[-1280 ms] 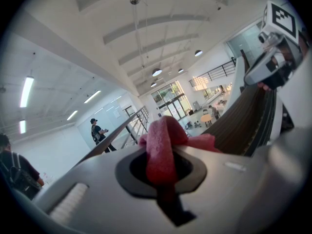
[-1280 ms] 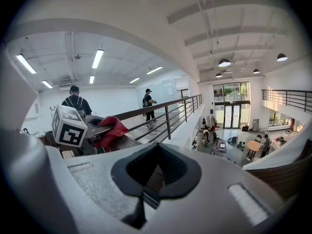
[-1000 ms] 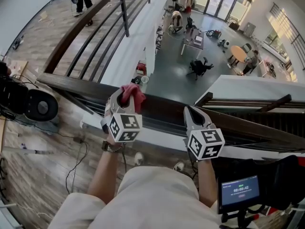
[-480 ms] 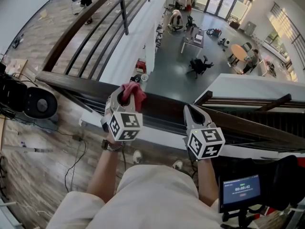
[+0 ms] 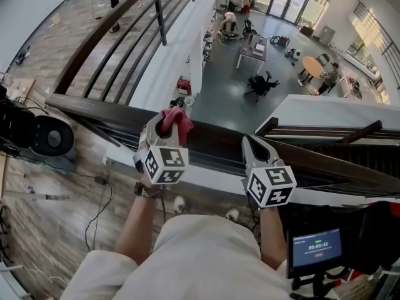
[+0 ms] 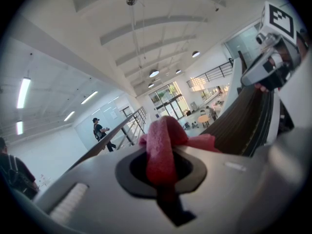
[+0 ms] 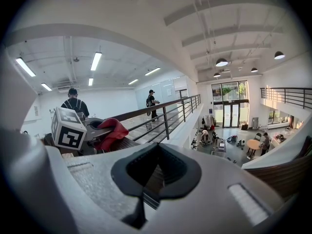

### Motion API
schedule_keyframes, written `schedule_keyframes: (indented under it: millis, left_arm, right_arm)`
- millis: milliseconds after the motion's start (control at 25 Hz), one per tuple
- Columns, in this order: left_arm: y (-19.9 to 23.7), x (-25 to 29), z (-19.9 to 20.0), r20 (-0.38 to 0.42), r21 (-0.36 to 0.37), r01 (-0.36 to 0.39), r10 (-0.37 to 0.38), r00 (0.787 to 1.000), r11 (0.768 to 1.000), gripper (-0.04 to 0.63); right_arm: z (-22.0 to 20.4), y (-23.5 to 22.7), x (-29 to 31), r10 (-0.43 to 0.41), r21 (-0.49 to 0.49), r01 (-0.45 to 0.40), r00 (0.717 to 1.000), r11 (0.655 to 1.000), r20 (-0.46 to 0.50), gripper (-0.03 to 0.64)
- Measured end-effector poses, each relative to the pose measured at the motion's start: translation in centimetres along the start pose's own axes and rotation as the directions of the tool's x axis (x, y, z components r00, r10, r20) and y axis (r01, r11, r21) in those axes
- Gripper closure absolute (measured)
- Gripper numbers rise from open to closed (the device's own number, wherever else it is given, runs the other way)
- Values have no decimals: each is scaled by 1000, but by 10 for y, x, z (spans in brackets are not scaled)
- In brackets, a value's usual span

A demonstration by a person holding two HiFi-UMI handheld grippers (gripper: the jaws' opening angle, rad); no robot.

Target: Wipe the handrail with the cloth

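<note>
The wiping step looks to be in hand. The left gripper (image 5: 164, 125) has its jaws pinched on a bunched red cloth (image 5: 176, 120), and in the head view the cloth sits on top of the dark wooden handrail (image 5: 219, 144), just left of centre frame. The left gripper view shows the cloth (image 6: 163, 145) clamped between the jaws, with a tuft bulging past the tips.

The right gripper (image 5: 251, 147) sits over the rail to the right of centre, jaws pressed together on nothing (its own view shows only rail through the gap).

The handrail's long axis runs across the frame from the left edge at mid-height down to the lower right edge. The cloth's free end points toward the upper right. The next move probably calls for dragging the cloth along that axis, pressed down onto the wood.
</note>
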State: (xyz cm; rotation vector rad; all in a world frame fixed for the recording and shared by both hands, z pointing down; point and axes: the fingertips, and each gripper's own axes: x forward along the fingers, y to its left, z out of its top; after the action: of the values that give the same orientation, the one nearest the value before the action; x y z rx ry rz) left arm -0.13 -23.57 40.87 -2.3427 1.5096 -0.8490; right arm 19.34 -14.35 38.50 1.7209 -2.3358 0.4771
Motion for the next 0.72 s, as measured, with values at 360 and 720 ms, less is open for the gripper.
schedule_keyframes:
  millis: [360, 720]
  left_arm:
    - [-12, -1, 7, 4, 6, 10, -10, 1000, 1000, 571]
    - [-28, 0, 14, 13, 22, 27, -27, 1000, 999, 571]
  right_arm:
    - [-2, -11, -10, -14, 8, 14, 1000, 1000, 7, 614]
    - [-5, -21, -18, -30, 16, 30, 999, 999, 12, 614]
